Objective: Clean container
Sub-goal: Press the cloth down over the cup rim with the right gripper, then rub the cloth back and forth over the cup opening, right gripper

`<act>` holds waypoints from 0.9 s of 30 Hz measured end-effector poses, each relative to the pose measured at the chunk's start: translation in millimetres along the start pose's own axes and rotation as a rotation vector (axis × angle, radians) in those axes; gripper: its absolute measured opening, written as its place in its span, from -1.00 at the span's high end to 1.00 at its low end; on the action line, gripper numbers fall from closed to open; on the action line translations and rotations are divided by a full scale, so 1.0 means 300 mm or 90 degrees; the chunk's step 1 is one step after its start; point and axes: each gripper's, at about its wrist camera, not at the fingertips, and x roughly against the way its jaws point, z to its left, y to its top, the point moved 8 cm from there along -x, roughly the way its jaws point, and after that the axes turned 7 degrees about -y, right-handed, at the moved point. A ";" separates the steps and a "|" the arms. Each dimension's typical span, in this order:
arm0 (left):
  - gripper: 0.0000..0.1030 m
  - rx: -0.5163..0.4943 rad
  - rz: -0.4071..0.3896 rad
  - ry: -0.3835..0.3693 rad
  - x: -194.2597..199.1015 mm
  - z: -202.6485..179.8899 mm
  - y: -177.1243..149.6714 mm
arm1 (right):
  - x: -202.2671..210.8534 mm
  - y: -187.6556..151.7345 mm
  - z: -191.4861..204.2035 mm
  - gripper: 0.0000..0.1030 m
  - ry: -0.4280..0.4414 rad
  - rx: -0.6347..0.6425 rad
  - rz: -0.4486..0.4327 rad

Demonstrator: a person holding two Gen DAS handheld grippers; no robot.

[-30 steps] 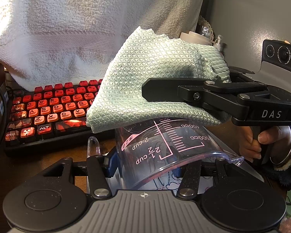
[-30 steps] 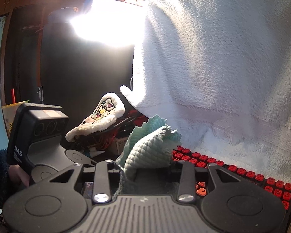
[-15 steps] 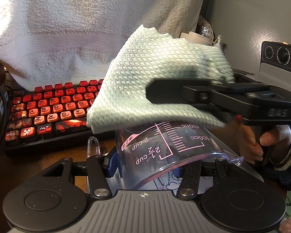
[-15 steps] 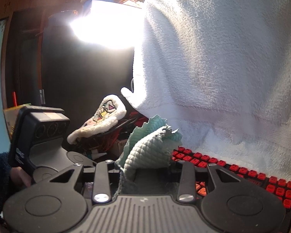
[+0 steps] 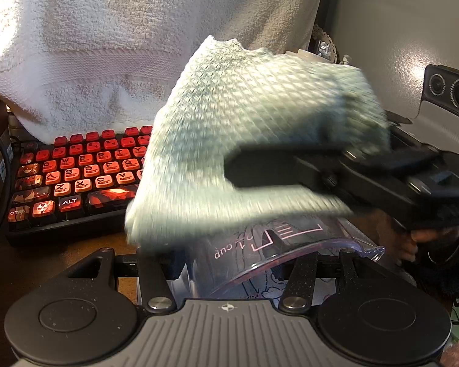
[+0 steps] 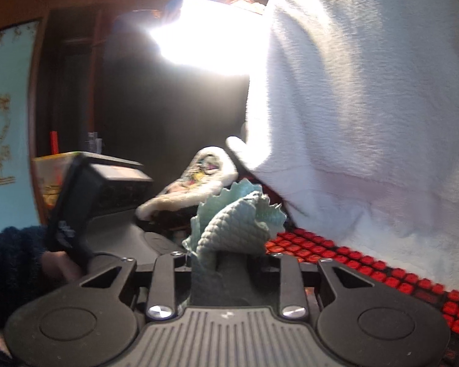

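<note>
A clear measuring cup [image 5: 278, 253] with pink markings lies on its side between the fingers of my left gripper [image 5: 238, 263], which is shut on it. A pale green waffle cloth [image 5: 244, 140] drapes over the cup's upper side and hides most of the markings. My right gripper [image 5: 244, 165] comes in from the right, blurred, with its jaws closing on the bunched cloth [image 6: 232, 229]. In the right wrist view the cloth fills the gap of that gripper [image 6: 226, 278]. The left tool's camera housing [image 6: 107, 180] shows at the left, with a hand in a dark sleeve below it.
A black keyboard with red keys [image 5: 76, 171] sits on the wooden desk [image 5: 46, 260] to the left. A big white towel [image 5: 107, 46] hangs behind it. A hand [image 5: 413, 244] holds the right tool. A plush slipper-like item [image 6: 195, 180] and bright glare [image 6: 205, 36] lie beyond.
The right gripper and the cloth have come down over the cup and now cover more of its markings. The left gripper and the cup have stayed still.
</note>
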 end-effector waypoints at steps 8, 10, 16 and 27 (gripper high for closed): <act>0.02 0.000 0.000 0.000 -0.001 -0.006 0.003 | 0.002 0.001 -0.103 0.48 -0.099 -0.030 0.003; 0.02 0.002 0.000 -0.001 -0.002 0.001 0.004 | 0.007 -0.001 -0.111 0.45 -0.096 -0.043 0.003; 0.02 0.003 0.000 -0.002 -0.006 0.012 0.007 | 0.003 0.000 -0.072 0.42 -0.047 -0.045 0.002; 0.02 0.002 0.000 -0.001 -0.003 0.014 0.008 | 0.011 0.005 0.035 0.45 0.000 0.022 0.000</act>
